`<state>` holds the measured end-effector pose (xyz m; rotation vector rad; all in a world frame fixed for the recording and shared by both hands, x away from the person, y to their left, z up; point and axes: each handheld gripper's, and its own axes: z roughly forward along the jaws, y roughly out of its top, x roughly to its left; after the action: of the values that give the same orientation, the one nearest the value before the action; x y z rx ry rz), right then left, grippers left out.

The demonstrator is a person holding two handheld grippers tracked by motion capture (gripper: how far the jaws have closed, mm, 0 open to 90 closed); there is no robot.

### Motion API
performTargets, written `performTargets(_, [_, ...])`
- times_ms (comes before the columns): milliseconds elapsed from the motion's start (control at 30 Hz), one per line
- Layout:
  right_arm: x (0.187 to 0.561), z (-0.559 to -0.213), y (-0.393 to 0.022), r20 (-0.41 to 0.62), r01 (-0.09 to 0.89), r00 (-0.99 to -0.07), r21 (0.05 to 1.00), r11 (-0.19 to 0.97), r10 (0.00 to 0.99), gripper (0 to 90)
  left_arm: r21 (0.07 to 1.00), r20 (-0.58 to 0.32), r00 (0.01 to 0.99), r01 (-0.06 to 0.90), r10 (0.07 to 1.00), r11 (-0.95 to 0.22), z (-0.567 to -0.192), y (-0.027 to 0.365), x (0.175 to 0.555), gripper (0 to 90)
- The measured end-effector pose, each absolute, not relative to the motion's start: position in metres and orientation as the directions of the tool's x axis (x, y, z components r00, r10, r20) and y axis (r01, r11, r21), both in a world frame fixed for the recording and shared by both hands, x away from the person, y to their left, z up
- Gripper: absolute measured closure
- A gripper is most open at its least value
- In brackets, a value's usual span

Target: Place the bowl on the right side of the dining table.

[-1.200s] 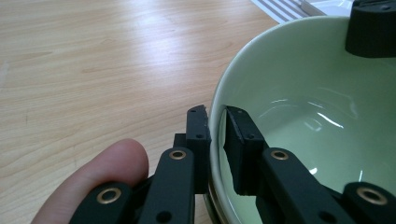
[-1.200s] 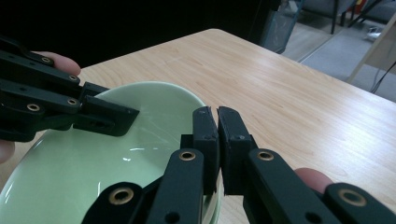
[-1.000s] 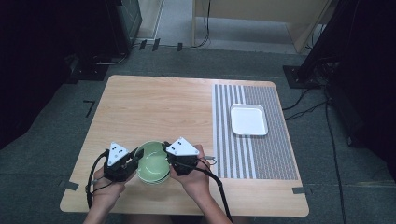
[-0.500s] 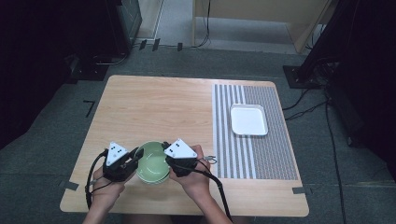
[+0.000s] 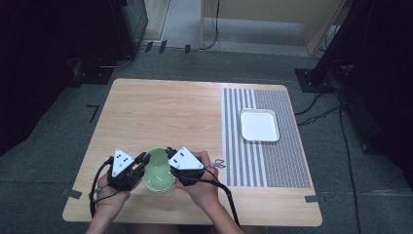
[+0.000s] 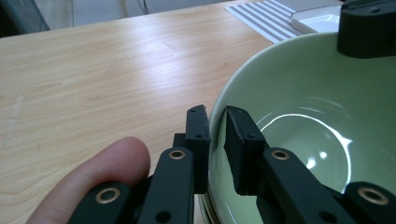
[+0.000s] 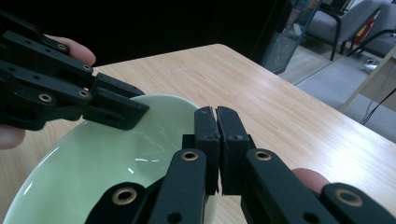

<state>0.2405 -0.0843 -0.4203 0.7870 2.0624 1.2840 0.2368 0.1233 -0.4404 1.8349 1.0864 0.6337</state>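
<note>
The left gripper [image 6: 215,135] clamps the near rim of the green bowl [image 5: 158,170], one jaw inside and one outside. The right gripper [image 7: 217,135] pinches the opposite rim, its jaws nearly together.

Even overhead light, dark surroundings, glare inside the green bowl [image 6: 317,135].

- In the left gripper view, the green bowl [image 6: 308,140] runs off the right and bottom edges; its rim vanishes between the left hand-held gripper [image 6: 215,135] jaws.
- Beyond that hand-held gripper, the white tray [image 6: 317,21] is cut by the top edge.
- From above, the small metal object [image 5: 217,164] beside the right hand-held gripper [image 5: 169,152] is too small to identify.
</note>
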Motion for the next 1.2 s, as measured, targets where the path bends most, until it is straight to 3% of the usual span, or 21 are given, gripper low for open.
performTargets(233, [0.249, -0.422, -0.091, -0.103, 0.237, -0.671, 0.909, 0.343, 0.734, 88.2, 0.897, -0.002, 0.519, 0.379, 0.855, -0.228, -0.434, 0.128, 0.233, 84.7])
performTargets(367, [0.256, -0.426, -0.094, -0.045, 0.298, -0.670, 0.898, 0.323, 0.741, 87.6, 0.897, 0.003, 0.522, 0.376, 0.853, -0.234, -0.432, 0.128, 0.232, 86.9])
performTargets(500, [0.257, -0.427, -0.094, -0.051, 0.295, -0.671, 0.897, 0.329, 0.739, 88.1, 0.889, -0.023, 0.519, 0.402, 0.855, -0.221, -0.434, 0.129, 0.235, 86.6])
performTargets(700, [0.251, -0.424, -0.092, -0.099, 0.220, -0.697, 0.913, 0.343, 0.710, 89.5, 0.869, -0.063, 0.490, 0.455, 0.870, -0.193, -0.440, 0.128, 0.240, 79.5])
performTargets(833, [0.247, -0.422, -0.088, -0.139, 0.187, -0.702, 0.910, 0.369, 0.699, 89.6, 0.857, -0.042, 0.481, 0.467, 0.876, -0.215, -0.445, 0.120, 0.242, 65.3])
performTargets(1067, [0.246, -0.422, -0.089, -0.158, 0.168, -0.703, 0.910, 0.378, 0.693, 89.6, 0.869, 0.065, 0.477, 0.404, 0.876, -0.284, -0.448, 0.117, 0.239, 76.7])
performTargets(1200, [0.250, -0.422, -0.093, -0.136, 0.193, -0.698, 0.910, 0.368, 0.703, 89.3, 0.893, 0.052, 0.513, 0.360, 0.857, -0.270, -0.442, 0.123, 0.236, 82.4])
